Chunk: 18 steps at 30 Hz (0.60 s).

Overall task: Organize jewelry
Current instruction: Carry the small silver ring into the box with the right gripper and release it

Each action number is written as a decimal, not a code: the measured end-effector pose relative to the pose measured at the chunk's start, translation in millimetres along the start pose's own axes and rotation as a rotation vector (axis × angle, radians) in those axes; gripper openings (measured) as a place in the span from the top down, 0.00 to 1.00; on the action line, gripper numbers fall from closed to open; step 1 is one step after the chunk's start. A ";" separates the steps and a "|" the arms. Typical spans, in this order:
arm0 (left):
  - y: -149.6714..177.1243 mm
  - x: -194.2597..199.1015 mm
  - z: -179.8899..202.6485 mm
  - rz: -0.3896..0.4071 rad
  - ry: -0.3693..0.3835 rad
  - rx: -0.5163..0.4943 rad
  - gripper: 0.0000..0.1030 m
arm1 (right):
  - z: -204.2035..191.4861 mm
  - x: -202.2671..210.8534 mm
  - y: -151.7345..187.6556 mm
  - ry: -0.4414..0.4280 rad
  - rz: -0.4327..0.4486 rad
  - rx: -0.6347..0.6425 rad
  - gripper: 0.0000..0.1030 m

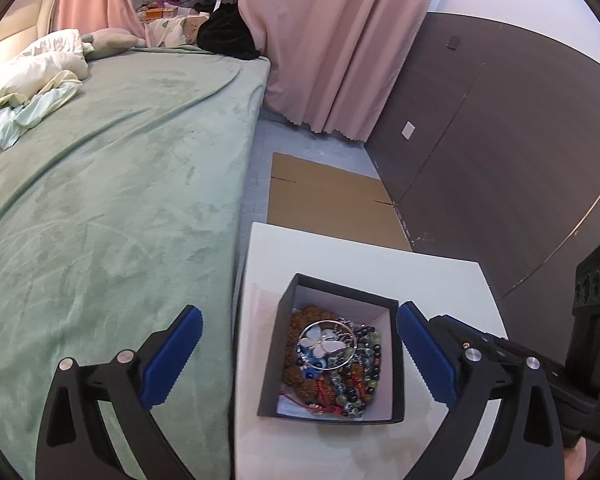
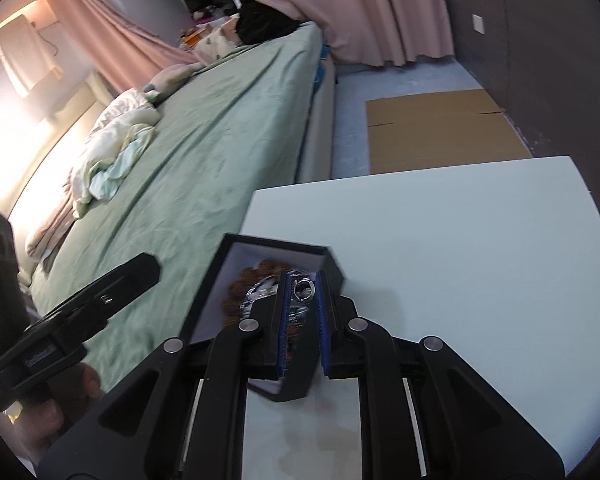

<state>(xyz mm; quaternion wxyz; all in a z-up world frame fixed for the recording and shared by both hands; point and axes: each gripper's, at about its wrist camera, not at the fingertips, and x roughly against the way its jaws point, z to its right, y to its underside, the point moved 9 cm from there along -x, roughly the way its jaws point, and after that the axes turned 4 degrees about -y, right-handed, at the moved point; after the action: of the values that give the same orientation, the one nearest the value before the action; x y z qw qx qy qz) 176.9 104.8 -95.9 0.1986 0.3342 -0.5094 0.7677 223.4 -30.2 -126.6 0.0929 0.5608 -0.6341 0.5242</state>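
A black jewelry box [image 1: 274,364] with a white lining stands on a small white table [image 1: 444,276]. It holds bead bracelets, a brown seed bracelet, red cords and a butterfly pendant [image 1: 325,342] on top. My left gripper [image 1: 300,320] is open wide, with its blue pads on either side of the box and above it. In the right wrist view the right gripper [image 2: 303,274] hangs over the box [image 2: 208,304], nearly closed around a small silver ring [image 2: 303,289]. Whether the pads touch the ring is unclear.
A bed with a green blanket [image 1: 112,200] lies left of the table. A flat cardboard sheet [image 1: 328,204] lies on the floor beyond the table. Pink curtains [image 1: 340,40] and a dark wardrobe [image 1: 500,140] stand behind.
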 end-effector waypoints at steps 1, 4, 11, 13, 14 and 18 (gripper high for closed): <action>0.5 0.0 -1.4 -0.003 -0.004 0.003 0.08 | -2.9 -1.8 0.7 -0.008 -0.003 0.003 0.87; 1.6 0.3 -7.3 -0.011 -0.013 0.011 0.08 | -13.5 -6.8 4.5 -0.040 -0.019 0.010 0.87; 3.9 3.7 -12.5 -0.022 -0.024 0.012 0.08 | -22.9 -18.8 15.8 -0.093 -0.086 -0.016 0.81; 3.8 5.8 -11.7 -0.019 -0.023 0.011 0.08 | -20.0 -15.5 16.1 -0.079 -0.076 -0.021 0.68; 3.8 7.1 -11.2 -0.017 -0.022 0.010 0.08 | -18.5 -11.9 15.9 -0.068 -0.062 -0.022 0.62; 5.7 11.5 -8.8 -0.012 -0.021 0.003 0.08 | -14.9 0.6 13.8 -0.061 -0.031 -0.024 0.46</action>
<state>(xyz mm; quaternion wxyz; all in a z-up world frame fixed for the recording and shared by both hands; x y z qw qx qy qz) 162.4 110.2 -93.6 0.1970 0.3456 -0.5084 0.7637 205.0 -21.6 -127.5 0.0885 0.5851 -0.6341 0.4978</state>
